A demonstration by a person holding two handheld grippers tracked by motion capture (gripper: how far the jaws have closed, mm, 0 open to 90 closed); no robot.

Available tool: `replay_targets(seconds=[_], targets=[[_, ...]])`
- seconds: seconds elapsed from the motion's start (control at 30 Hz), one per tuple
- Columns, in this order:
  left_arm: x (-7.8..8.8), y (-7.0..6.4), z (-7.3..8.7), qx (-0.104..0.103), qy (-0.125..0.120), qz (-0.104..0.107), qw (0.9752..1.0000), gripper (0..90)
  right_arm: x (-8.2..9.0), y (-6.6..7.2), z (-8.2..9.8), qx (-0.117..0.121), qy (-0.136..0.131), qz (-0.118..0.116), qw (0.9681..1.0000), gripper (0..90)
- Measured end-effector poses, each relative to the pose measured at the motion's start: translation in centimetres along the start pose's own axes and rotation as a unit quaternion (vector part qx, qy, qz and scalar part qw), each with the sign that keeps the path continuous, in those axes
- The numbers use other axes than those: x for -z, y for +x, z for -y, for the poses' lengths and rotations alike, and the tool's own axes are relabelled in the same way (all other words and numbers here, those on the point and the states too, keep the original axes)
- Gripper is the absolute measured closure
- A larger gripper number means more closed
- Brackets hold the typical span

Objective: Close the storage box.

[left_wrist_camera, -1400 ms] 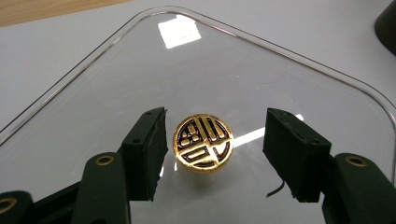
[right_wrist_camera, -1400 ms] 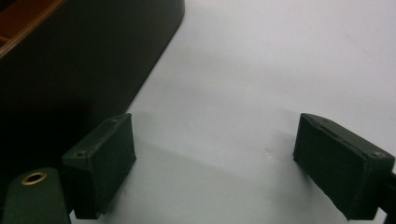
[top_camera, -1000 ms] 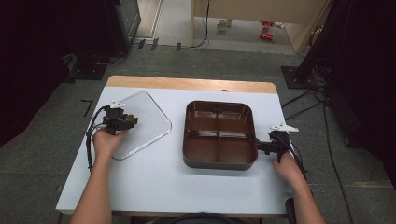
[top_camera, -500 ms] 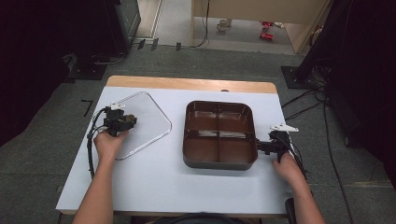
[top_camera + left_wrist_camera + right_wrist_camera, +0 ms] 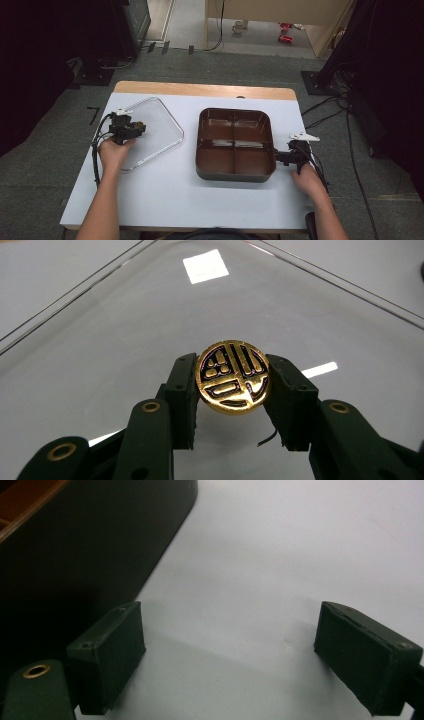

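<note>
A clear lid lies flat on the left of the white table. Its round gold knob with a black pattern sits between the jaws of my left gripper, whose pads press on both sides of it. From above, the left gripper rests over the lid's left part. A dark brown tray with several compartments stands at the centre right. My right gripper stands open at the tray's right front corner. Its jaws hold nothing, and the tray's wall is just beside one jaw.
The white table top has free room in front of the lid and tray. A wooden strip runs along the far edge. Cables trail from both grippers. Dark equipment and floor cables surround the table.
</note>
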State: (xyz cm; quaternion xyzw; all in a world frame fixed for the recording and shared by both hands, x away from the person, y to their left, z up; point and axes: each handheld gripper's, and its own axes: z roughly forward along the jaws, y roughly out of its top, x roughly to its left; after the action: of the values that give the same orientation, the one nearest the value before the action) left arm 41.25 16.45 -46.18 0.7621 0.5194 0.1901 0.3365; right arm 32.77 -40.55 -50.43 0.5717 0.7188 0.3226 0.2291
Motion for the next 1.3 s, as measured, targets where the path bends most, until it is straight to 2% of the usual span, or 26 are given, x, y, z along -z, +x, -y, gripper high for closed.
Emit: replay_targets(seconds=[0.27,0.4,0.53,0.73,1.0,1.2,1.3], targets=[[1.1,-0.4,-0.7,-0.009,-0.005,0.02,0.9998,59.3,0.0,0.0,0.0,0.0,0.001,0.0,1.0,12.2],[1.6,-0.6,-1.0,-0.016,-0.007,0.021,0.9996,59.4,0.0,0.0,0.0,0.0,0.001,0.0,1.0,12.2],[1.9,-0.8,-1.3,-0.019,-0.002,0.034,0.9992,59.4,0.0,0.0,0.0,0.0,0.0,0.0,1.0,12.2],[2.6,-1.5,-2.0,-0.024,-0.009,0.048,0.9985,59.4,0.0,0.0,0.0,0.0,0.001,0.0,1.0,12.2],[3.7,-3.0,-3.1,-0.037,-0.024,0.069,0.9966,59.4,0.0,0.0,0.0,0.0,0.001,0.0,1.0,12.2],[4.2,-4.5,-3.9,-0.053,-0.023,0.081,0.995,59.3,0.0,0.0,0.0,0.0,0.001,0.0,1.0,12.2],[4.4,-5.3,-4.3,-0.06,-0.024,0.094,0.9935,59.4,0.0,0.0,0.0,0.0,0.001,0.0,1.0,12.2]])
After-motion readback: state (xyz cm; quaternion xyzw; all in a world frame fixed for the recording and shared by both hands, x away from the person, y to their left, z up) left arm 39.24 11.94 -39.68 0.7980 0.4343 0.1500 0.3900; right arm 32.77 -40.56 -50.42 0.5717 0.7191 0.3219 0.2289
